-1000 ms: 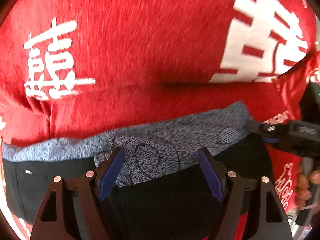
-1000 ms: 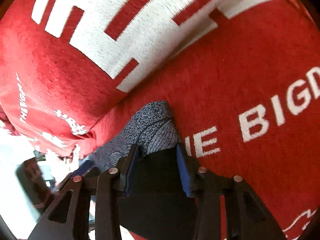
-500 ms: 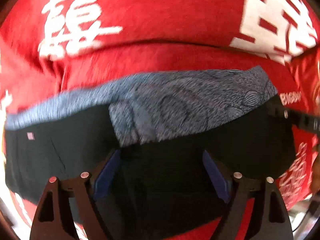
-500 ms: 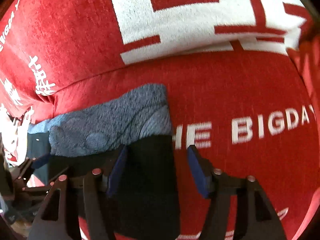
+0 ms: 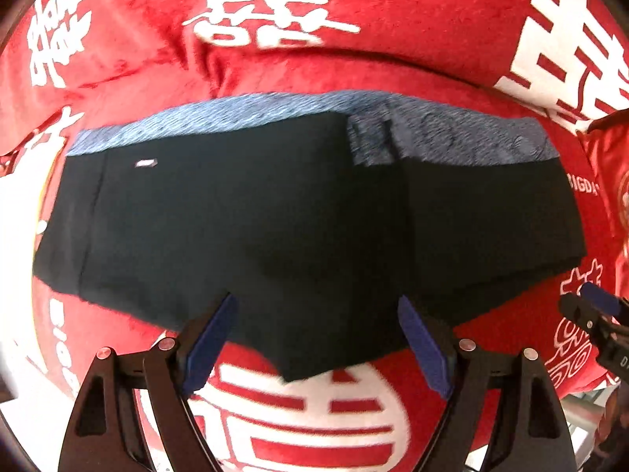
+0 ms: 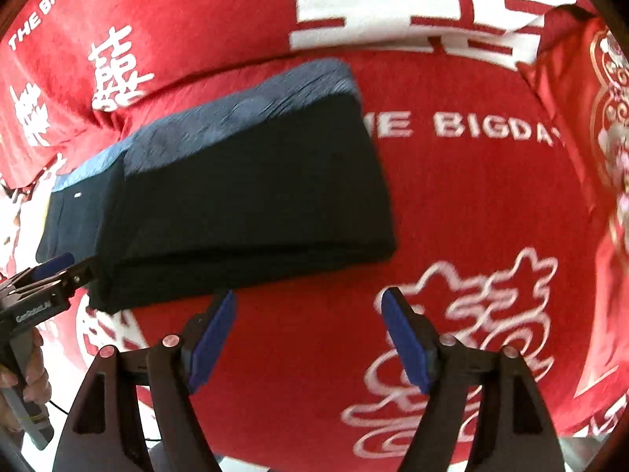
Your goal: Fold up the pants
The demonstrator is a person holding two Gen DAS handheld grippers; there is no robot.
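Observation:
The pants [image 5: 298, 212] are black with a mottled blue-grey waistband and lie folded flat on a red blanket. In the right wrist view the pants [image 6: 243, 188] show as a thick folded stack. My left gripper [image 5: 316, 344] is open and empty, its blue pads either side of the pants' near edge. My right gripper [image 6: 308, 336] is open and empty, over bare blanket just right of the stack's near edge. The right gripper also shows at the left wrist view's right edge [image 5: 597, 314], and the left gripper at the right wrist view's left edge [image 6: 51, 275].
The red blanket [image 6: 471, 204] with white characters and "THE BIGDAY" lettering covers the whole surface. A red cushion with gold pattern [image 6: 605, 118] lies at the right. A raised fold of blanket [image 5: 354, 19] runs behind the pants.
Both grippers have let go of the pants' waistband and pulled back towards me. The right gripper, shut on the fabric a second ago, now stands open. The pants now lie flat.

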